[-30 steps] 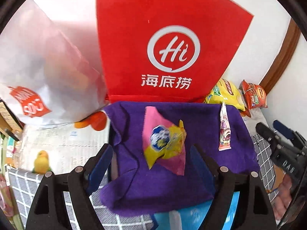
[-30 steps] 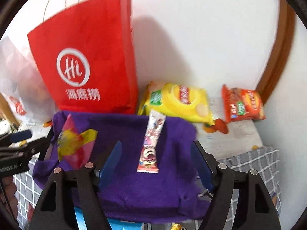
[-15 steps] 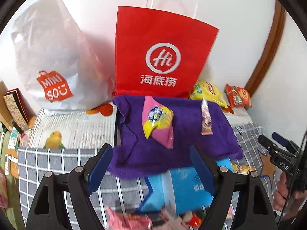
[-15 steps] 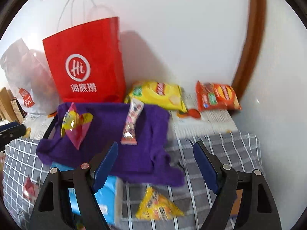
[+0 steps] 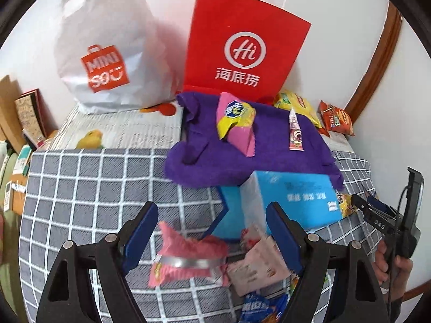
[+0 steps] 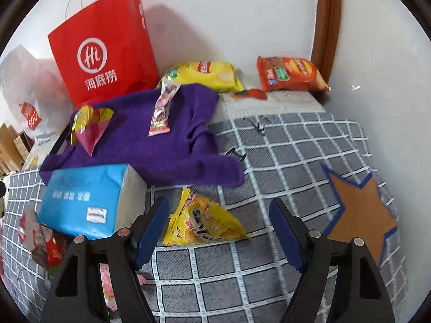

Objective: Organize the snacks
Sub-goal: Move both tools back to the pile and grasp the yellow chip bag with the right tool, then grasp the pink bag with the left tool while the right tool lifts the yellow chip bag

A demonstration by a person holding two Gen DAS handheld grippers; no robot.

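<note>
Two handheld grippers hang over a bed covered by a grey checked blanket, each seen from its own wrist camera.

The left gripper has its blue-padded jaws spread wide with nothing clamped. Between and below them lies a blurred pink snack packet, not pressed by either pad. A pale pink packet lies just beside it at 3 o'clock. A blue tissue pack sits at 1 o'clock from the jaws.

Beyond it, a purple towel is spread at 12 o'clock. On the towel rest a pink and yellow snack bag and a slim candy stick packet, well apart. Behind stand a red paper bag and, at 11 o'clock, a white Miniso bag. At 3 o'clock, a hand holds the other tool.

The right gripper is also wide open and empty; its jaws have just been closing a little, with nothing gripped. A yellow snack packet lies on the blanket between them, nearer the left finger; contact cannot be told. At 12 o'clock, against the wall, lie a yellow crisp bag and an orange crisp bag. A brown star patch sits at 3 o'clock.
</note>
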